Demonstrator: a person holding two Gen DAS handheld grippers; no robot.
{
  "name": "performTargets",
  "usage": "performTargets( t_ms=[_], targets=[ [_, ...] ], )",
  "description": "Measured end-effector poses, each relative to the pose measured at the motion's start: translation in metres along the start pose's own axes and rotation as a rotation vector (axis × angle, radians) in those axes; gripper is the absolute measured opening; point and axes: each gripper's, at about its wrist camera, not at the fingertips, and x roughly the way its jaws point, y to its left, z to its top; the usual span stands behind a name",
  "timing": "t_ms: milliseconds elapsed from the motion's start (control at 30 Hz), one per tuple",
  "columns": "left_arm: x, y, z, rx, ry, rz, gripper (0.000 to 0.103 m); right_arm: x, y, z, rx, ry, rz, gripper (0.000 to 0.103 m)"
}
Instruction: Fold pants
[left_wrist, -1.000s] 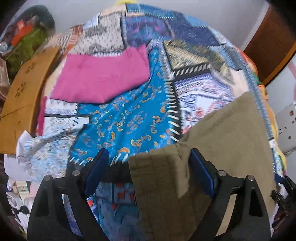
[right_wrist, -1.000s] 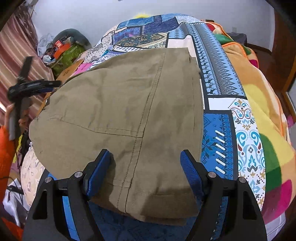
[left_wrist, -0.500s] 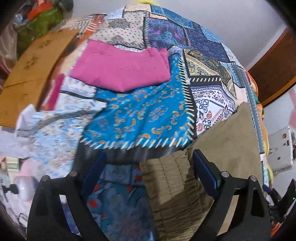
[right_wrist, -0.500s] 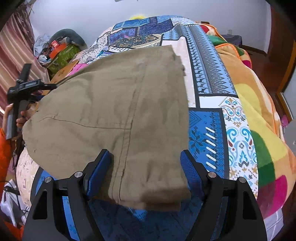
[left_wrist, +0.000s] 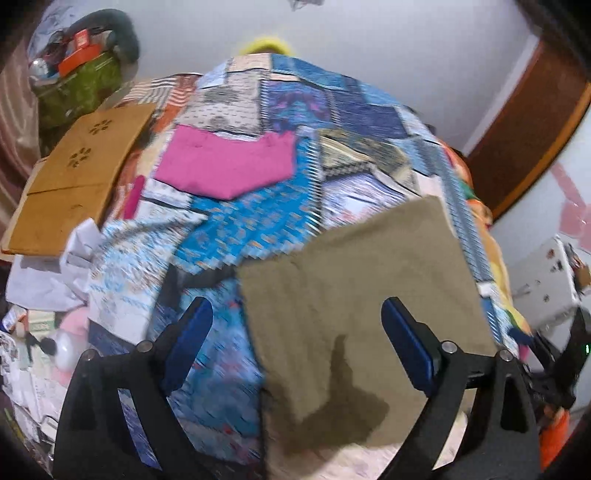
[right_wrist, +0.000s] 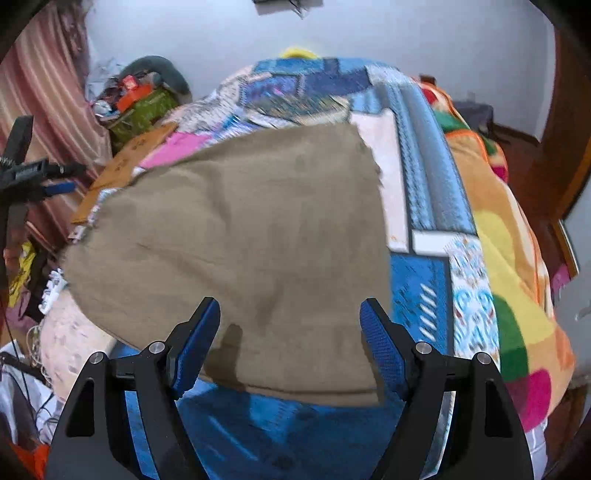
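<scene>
Olive-brown pants (right_wrist: 251, 243) lie folded flat on the patchwork bed cover (right_wrist: 424, 280); they also show in the left wrist view (left_wrist: 354, 295). My left gripper (left_wrist: 299, 336) is open and empty, raised above the pants' near left edge. My right gripper (right_wrist: 291, 339) is open and empty, raised above the pants' near edge. The left gripper also shows at the far left of the right wrist view (right_wrist: 44, 177). Both views are motion-blurred.
A folded pink garment (left_wrist: 229, 166) lies further back on the bed. A cardboard sheet (left_wrist: 74, 177) rests at the left edge. A cluttered green bag (left_wrist: 81, 77) stands back left. A wooden door (left_wrist: 524, 133) is at right. Papers and a pink toy (left_wrist: 70, 339) lie lower left.
Both grippers have pulled back and lifted away from the pants. The pants' near edge, bunched between my left fingers before, now lies flat on the bed.
</scene>
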Motion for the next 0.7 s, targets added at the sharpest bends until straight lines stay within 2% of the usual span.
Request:
performTargets(
  t_ms=[133,367,500,700],
  targets=[
    [-0.006,-0.021,-0.032,0.008,0.017,-0.032,0.094,0.000,0.022,0.014,-0.044,-0.043,0.035,0.075],
    [-0.010,-0.033,-0.082,0.033,0.062,-0.032,0.094,0.015,0.062,0.030,-0.155,-0.083,0.077,0.075],
    [-0.013,-0.033,-0.100,0.045,0.067,-0.029,0.094,0.036,0.073,0.034,-0.181,-0.059,0.083,0.075],
    [0.002,-0.032,-0.118,-0.003,0.131,-0.113,0.094,0.057,0.082,0.022,-0.216,0.011,0.055,0.074]
  ],
)
